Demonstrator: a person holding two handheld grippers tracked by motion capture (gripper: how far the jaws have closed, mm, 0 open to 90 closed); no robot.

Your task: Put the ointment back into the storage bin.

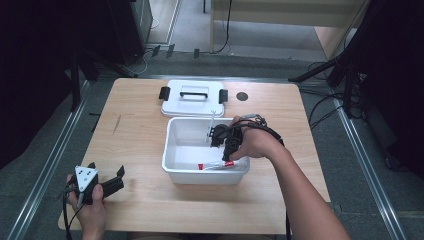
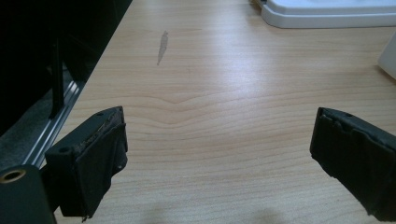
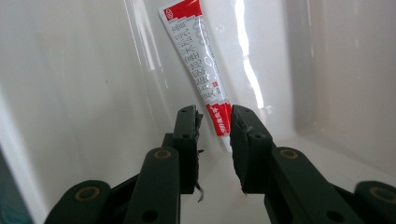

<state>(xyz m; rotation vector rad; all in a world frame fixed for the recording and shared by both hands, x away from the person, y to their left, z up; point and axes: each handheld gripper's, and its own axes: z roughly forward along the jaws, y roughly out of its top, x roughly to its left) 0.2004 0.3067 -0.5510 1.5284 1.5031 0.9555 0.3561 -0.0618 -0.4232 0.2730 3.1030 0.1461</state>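
The red-and-white printed tube (image 3: 198, 65) lies on the floor of the white plastic bin (image 1: 172, 162), its long axis running straight away from the right hand-held gripper (image 3: 215, 122), whose jaws, slightly apart, flank its near red end. The left hand-held gripper (image 2: 219, 140) rests wide apart on the wooden desk (image 2: 210, 84), well away.

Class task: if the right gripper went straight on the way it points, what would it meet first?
Probably the tube: its red end lies between the right gripper jaws, inside the white box.
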